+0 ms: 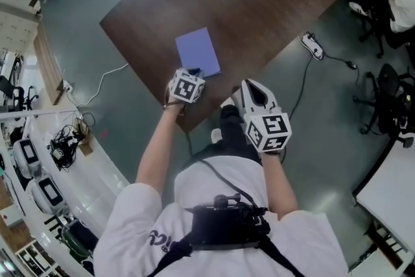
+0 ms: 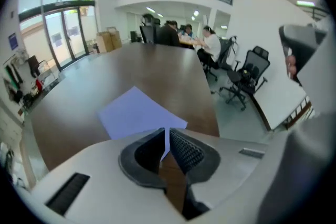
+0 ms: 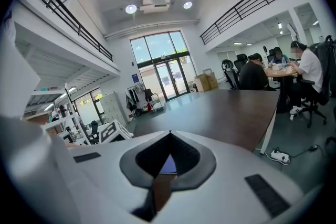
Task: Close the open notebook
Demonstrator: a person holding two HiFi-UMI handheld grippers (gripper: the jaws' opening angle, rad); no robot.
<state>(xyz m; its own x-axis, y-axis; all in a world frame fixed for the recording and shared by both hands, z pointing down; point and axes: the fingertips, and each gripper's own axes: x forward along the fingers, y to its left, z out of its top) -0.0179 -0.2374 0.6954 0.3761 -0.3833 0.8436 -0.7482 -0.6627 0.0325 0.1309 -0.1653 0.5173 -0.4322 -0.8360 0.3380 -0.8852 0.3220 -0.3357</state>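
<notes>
A large dark brown wooden table (image 1: 259, 3) carries one purple rectangular notebook (image 1: 198, 52), lying flat close to its near edge.

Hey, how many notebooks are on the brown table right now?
1. The purple notebook lies flat and closed near the table's front edge, just ahead of the left tongs. No other shows.

No word or number can be read. Black square patterns without letters are seen on the left white marker cube (image 1: 187, 86) and the right white marker cube (image 1: 268, 132). Dark print on the person's white cloth shirt (image 1: 160, 239) is partly hidden.
</notes>
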